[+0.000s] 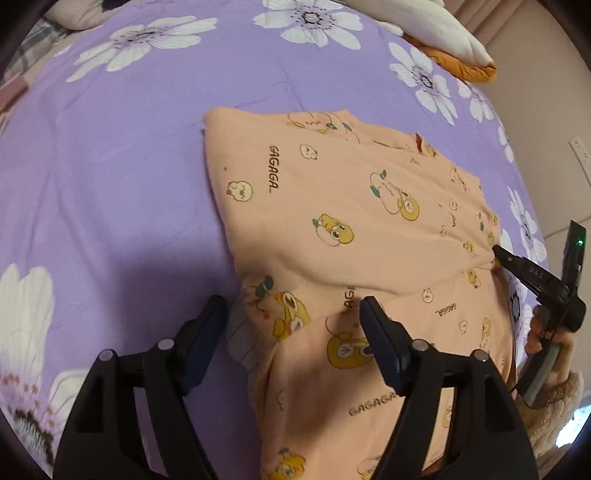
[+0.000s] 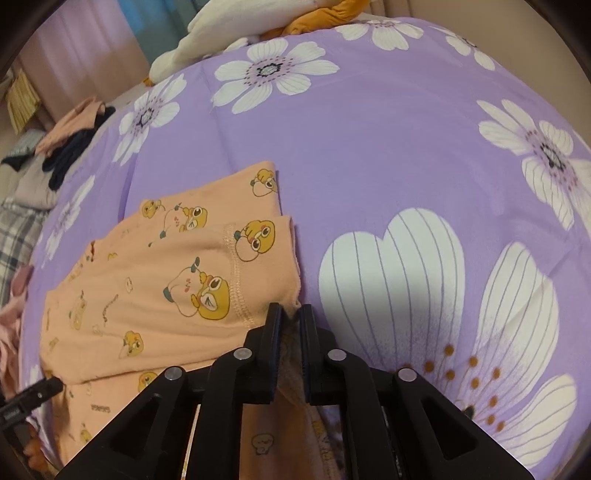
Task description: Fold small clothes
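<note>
A peach garment (image 1: 332, 221) printed with yellow ducks and "GAGAGA" lies partly folded on the purple flowered bedsheet (image 1: 110, 166). My left gripper (image 1: 291, 317) is open just above the garment's near left edge, holding nothing. My right gripper (image 2: 291, 317) is shut on the garment's hem corner (image 2: 295, 306); the cloth runs down between its fingers. The right gripper also shows in the left wrist view (image 1: 496, 254), pinching the garment's right edge. The garment shows in the right wrist view (image 2: 166, 288) with a stitched hem folded over.
A white and orange bundle (image 1: 443, 33) lies at the bed's far edge. A pile of dark and pink clothes (image 2: 70, 144) sits off the bed at left. A beige wall (image 1: 546, 110) is at right.
</note>
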